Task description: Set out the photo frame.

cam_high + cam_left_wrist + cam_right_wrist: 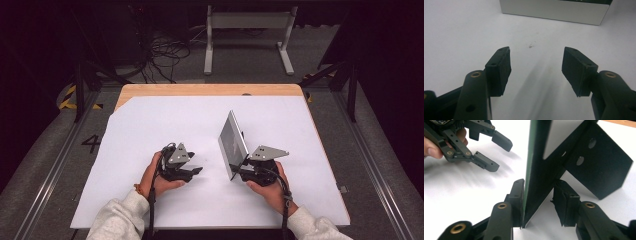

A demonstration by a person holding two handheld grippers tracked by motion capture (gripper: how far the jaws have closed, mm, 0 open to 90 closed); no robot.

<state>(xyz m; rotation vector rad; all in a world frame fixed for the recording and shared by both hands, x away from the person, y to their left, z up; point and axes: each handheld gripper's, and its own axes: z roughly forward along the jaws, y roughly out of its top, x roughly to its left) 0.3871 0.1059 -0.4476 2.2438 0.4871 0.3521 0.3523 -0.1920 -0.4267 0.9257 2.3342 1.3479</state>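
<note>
A thin flat panel (232, 142) stands on its lower edge on the white sheet (150, 130), its grey face turned left. In the left gripper view the panel (554, 10) is a pale strip at the top. In the right gripper view the panel (541, 170) has a green edge and a black bracket (599, 165) behind it. My right gripper (539, 187) straddles its near bottom corner: the left pad lies against the face, and a sliver of white shows before the right pad. It appears as my right gripper (240, 167) from above. My left gripper (536, 53) is open and empty, a short way left of the panel.
The white sheet covers a wooden table (200, 90) whose far edge shows bare. On the floor beyond it are a white frame stand (247, 30) and loose cables (160, 55). Metal rails (365, 150) run along both sides of the table.
</note>
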